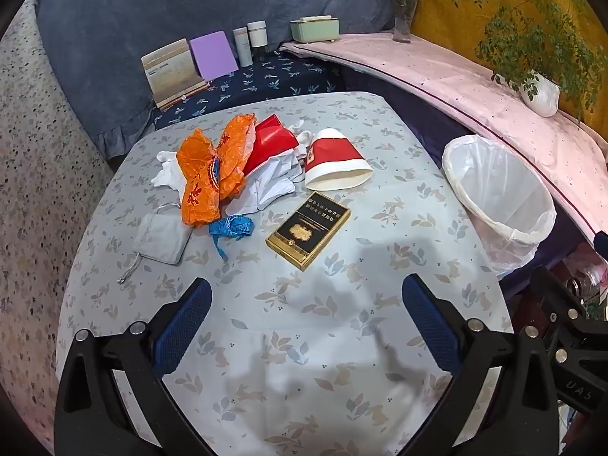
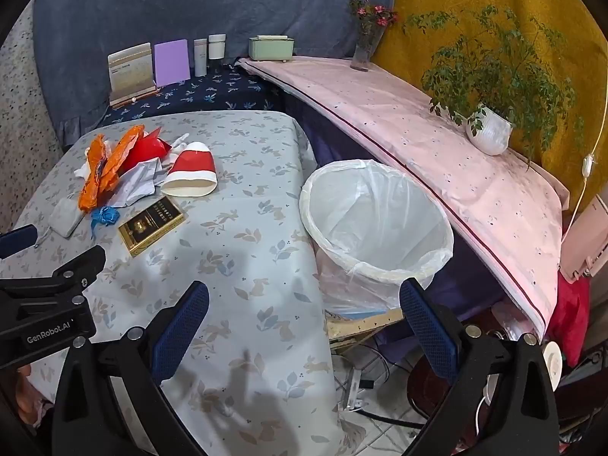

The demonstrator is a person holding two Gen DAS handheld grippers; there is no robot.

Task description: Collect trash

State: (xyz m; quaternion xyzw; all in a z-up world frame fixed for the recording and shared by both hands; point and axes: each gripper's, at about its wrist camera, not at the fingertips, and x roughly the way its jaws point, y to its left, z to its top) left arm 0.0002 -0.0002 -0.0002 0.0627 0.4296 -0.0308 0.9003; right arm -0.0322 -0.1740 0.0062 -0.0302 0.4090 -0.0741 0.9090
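Note:
Trash lies on the leaf-print table [image 1: 304,342]: an orange wrapper [image 1: 209,174], a tipped red and white paper cup [image 1: 336,161], crumpled white paper [image 1: 266,188], a blue scrap [image 1: 231,228], a grey pouch [image 1: 163,237] and a black and gold box [image 1: 307,233]. The white-lined bin [image 1: 497,193] stands off the table's right edge; it also shows in the right wrist view [image 2: 376,224]. My left gripper [image 1: 306,296] is open and empty above the table's near part. My right gripper [image 2: 304,300] is open and empty near the bin.
A pink-covered shelf [image 2: 437,152] runs behind the bin with a potted plant [image 2: 490,133], a flower vase [image 2: 364,49] and a green box [image 2: 271,47]. Cards and jars [image 1: 212,57] stand at the back. Cables lie on the floor [image 2: 380,399].

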